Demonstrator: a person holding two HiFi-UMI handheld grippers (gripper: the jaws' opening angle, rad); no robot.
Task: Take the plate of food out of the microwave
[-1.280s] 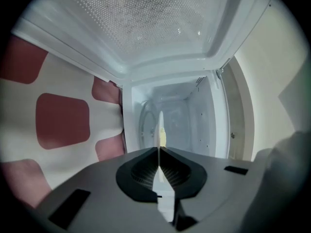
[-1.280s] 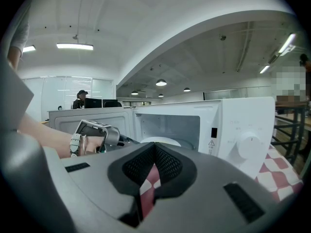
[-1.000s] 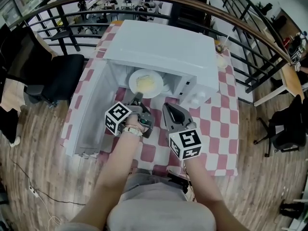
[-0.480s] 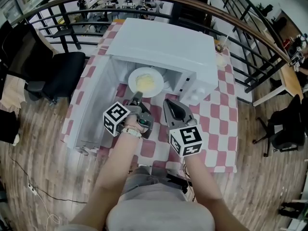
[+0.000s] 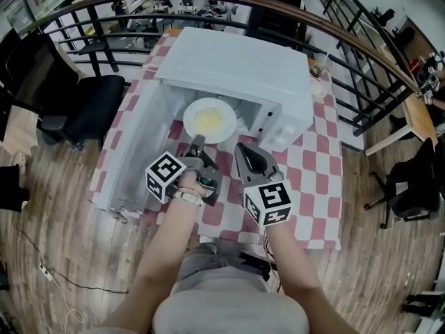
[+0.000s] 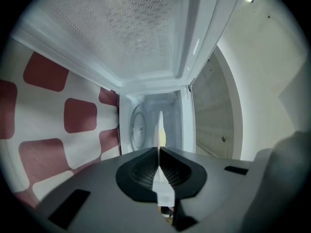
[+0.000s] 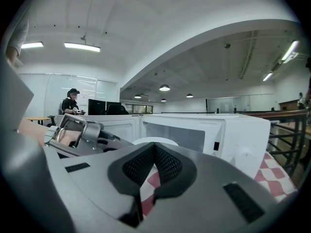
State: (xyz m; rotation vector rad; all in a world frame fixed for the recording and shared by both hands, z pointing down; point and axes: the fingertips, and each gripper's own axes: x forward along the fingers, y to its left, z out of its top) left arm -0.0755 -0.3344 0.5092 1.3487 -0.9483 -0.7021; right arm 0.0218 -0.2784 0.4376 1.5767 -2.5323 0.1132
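A white box-shaped microwave (image 5: 236, 65) stands on a red-and-white checked tablecloth (image 5: 313, 165), its door (image 5: 132, 152) swung wide to the left. From the head view, the round white plate (image 5: 226, 110) with its pale yellow food (image 5: 208, 121) sits in the mouth of the open cavity, and the left gripper (image 5: 197, 143) reaches its near rim; the right gripper (image 5: 240, 149) hangs just beside it over the cloth, in front of the oven and apart from the plate. That view does not show how either pair of jaws stands. The left gripper view does: its camera is rolled, so the plate (image 6: 160, 125) appears edge-on as a thin white blade pinched between the pressed-in pads, with the cavity's round turntable ring (image 6: 137, 127) behind it and the door's dotted inner panel (image 6: 121, 28) overhead. Whether the plate rests on the cavity floor cannot be told. The right gripper view shows its own jaws pressed together with nothing between them, only checked cloth below, the plate's white rim (image 7: 146, 141) just past them, and a person (image 7: 73, 101) standing far back in the room.
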